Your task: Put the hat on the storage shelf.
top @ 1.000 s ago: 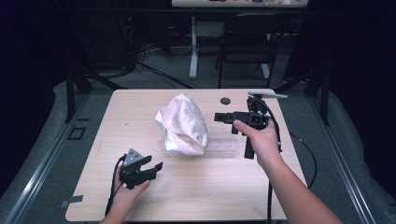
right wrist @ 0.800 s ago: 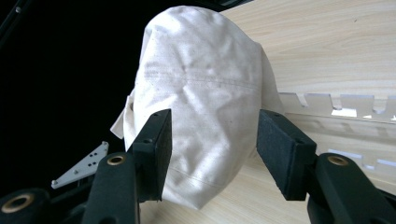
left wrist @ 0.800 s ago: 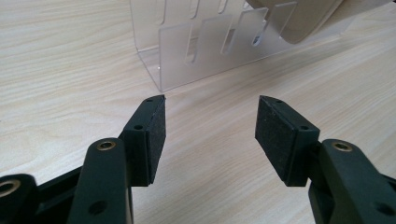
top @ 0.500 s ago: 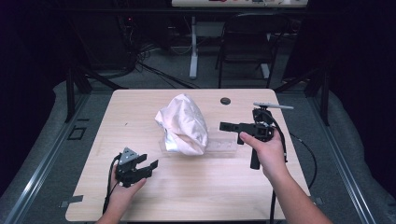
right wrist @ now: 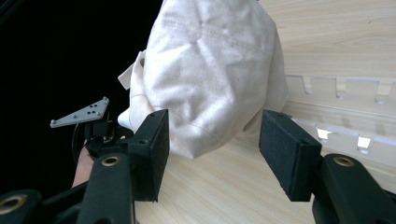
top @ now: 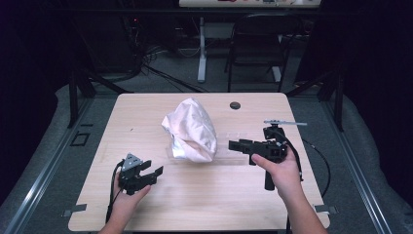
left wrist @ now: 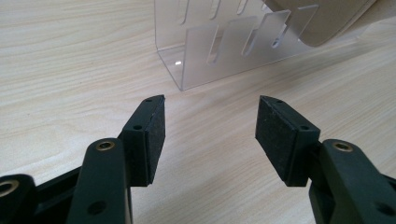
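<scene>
Right gripper [top: 238, 145]: being held level in the person's right hand [top: 277, 168] at the right side of the table [top: 204, 204], pointing toward the table's middle. Its jaws are standing wide apart and have just been opening further; nothing is lying between the pads. In the right gripper view [right wrist: 212, 149] the jaws are framing the lower end of the bag without touching it.

Left gripper [top: 148, 170]: being held in the person's left hand [top: 127, 200] near the front left of the table, aimed toward the rack. Jaws are standing apart with only bare wood between them, as the left gripper view [left wrist: 210, 135] is showing.

Cream cloth bag [top: 191, 129]: sitting bunched and rounded at the middle of the table, resting on the rack and hanging over its left end. In the right gripper view the bag [right wrist: 212, 70] is lying just beyond the open jaws.

Clear acrylic slotted rack [top: 229, 148]: lying flat on the table under and to the right of the bag, between the two grippers. The left gripper view is showing its near corner and slots [left wrist: 210, 51]; the right gripper view is showing its notched edge [right wrist: 345, 112].

Small dark round disc [top: 235, 105]: lying at the far edge of the table, well apart from the bag.

Table: light wood-grain top, standing on grey floor.
</scene>
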`<act>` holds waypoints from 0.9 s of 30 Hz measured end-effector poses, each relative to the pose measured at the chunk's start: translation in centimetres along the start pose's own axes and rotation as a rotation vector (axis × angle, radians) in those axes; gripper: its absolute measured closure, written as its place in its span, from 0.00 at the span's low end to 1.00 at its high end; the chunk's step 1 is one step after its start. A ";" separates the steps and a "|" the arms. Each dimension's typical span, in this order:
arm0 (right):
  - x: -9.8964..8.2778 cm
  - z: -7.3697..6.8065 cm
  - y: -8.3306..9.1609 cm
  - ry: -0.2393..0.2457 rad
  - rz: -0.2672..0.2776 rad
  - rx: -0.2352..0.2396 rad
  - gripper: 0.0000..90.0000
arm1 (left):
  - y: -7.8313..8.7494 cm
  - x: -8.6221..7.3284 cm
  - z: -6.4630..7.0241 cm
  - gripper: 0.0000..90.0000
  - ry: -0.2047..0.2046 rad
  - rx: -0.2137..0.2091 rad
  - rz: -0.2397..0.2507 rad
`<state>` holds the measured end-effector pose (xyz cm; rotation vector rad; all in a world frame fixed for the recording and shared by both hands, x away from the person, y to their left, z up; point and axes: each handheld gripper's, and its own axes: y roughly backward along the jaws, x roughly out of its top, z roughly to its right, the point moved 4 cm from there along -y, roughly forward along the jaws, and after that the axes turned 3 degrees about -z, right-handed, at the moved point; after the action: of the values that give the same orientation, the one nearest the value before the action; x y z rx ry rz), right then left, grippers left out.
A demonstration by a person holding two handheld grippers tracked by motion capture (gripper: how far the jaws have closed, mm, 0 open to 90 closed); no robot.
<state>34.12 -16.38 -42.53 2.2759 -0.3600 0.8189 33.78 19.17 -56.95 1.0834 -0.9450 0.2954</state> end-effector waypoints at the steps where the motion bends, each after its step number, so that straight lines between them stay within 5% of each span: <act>1: -0.2 0.0 -0.1 -0.001 0.004 0.000 0.48 | 0.0 0.0 0.0 0.48 -0.003 0.001 -0.001; 13: -3.5 2.2 -1.0 -0.027 0.017 -0.021 0.48 | -0.2 -0.2 0.0 0.48 -0.024 0.010 -0.019; 21: -4.9 3.3 -1.2 0.038 0.041 -0.053 0.50 | -0.4 -0.3 0.1 0.48 -0.031 0.005 -0.031; 27: -5.7 4.0 -1.5 0.031 0.060 -0.056 0.50 | -0.7 -0.5 0.3 0.48 -0.039 -0.003 -0.036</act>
<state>32.29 -17.90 -49.21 2.2078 -0.4336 0.8631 33.76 18.72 -57.68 1.1061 -0.9589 0.2438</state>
